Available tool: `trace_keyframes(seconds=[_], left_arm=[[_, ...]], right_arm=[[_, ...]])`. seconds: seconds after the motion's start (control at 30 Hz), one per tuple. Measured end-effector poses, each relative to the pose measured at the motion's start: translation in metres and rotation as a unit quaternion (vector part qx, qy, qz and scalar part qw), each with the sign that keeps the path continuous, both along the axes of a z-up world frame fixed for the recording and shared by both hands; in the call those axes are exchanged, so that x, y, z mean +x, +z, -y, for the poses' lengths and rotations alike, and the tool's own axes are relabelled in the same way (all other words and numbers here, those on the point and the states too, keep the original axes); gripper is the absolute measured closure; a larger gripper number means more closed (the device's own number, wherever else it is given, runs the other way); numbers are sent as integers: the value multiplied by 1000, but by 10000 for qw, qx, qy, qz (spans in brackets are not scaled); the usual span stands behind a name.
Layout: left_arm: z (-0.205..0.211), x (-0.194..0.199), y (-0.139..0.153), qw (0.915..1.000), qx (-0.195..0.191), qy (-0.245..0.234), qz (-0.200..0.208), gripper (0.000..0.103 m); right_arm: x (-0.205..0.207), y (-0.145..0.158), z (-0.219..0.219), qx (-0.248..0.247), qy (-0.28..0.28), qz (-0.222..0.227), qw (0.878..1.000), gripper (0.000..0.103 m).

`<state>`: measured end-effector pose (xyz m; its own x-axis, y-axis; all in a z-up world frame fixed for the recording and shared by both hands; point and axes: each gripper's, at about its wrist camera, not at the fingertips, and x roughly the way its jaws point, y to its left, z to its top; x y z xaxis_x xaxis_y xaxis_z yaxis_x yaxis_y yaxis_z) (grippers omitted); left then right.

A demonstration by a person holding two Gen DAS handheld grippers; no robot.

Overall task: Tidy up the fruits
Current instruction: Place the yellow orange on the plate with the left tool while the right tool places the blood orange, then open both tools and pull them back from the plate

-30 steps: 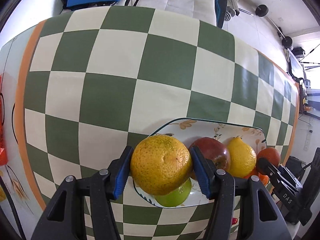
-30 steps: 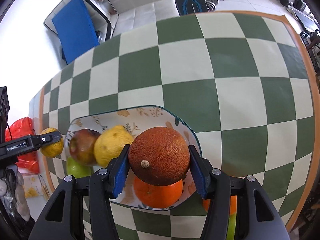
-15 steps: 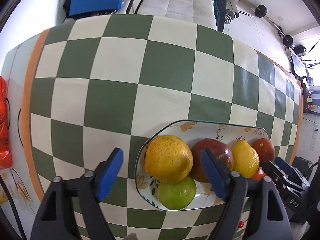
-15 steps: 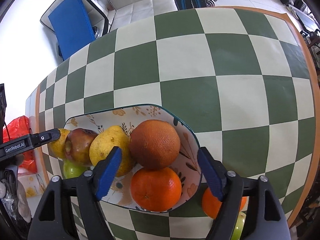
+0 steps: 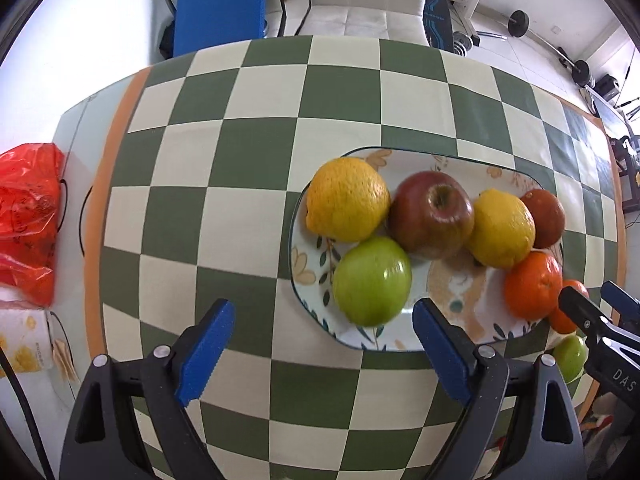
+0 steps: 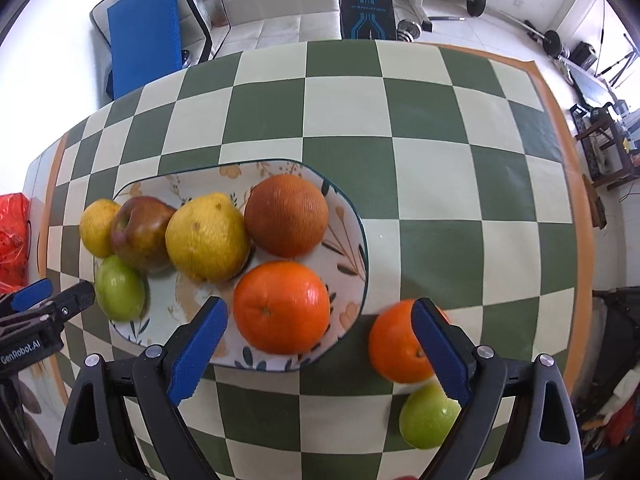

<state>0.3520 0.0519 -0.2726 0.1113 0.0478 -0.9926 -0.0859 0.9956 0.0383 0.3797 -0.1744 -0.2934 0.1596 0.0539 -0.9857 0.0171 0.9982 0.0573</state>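
Desk (image 5: 256,160) under a green-and-cream checked cloth with an orange border. Beyond its far edge: white tiled floor (image 6: 280,28), a blue mat (image 5: 220,0) leaning upright, a black bench with blue lines (image 6: 368,12). Barbells and weight plates (image 5: 520,24) lie to my right. Red plastic bag (image 5: 28,216) at my left. Bright, even daylight.

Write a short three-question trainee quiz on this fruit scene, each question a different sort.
1. True or false: the left gripper holds fruit.
2. How many fruits lie on the checkered tablecloth outside the floral ceramic plate?
3. Which fruit touches the dark reddish-brown orange? A) red apple B) bumpy yellow lemon

Key: 1 false, both grippers are open and empty; 2 two, a bright orange mandarin and a small green apple; 3 B.
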Motion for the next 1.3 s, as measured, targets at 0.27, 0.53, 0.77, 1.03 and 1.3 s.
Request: trace_keyframes(seconds=[0.27,0.53,0.77,1.03,1.3], left_arm=[[12,-38,43,9977,136,-14,657,12],[23,-74,90,9936,110,-38,1122,12],[29,-106,122,9896,89,-115,1433,12],[37,-134,149,9855,67,-213,1681,12],[41,-145,155,9844,60,-215,1746,12]], right_arm=[[-39,39,1,-55,82,441,9990,8],[-79,86,4,55,92,874,9961,8],[-113,122,7,112,132,1152,9932,8],[-152,160,7,131,220,1484,9886,8],[-175,173,10,238,171,1586,9869,8]])
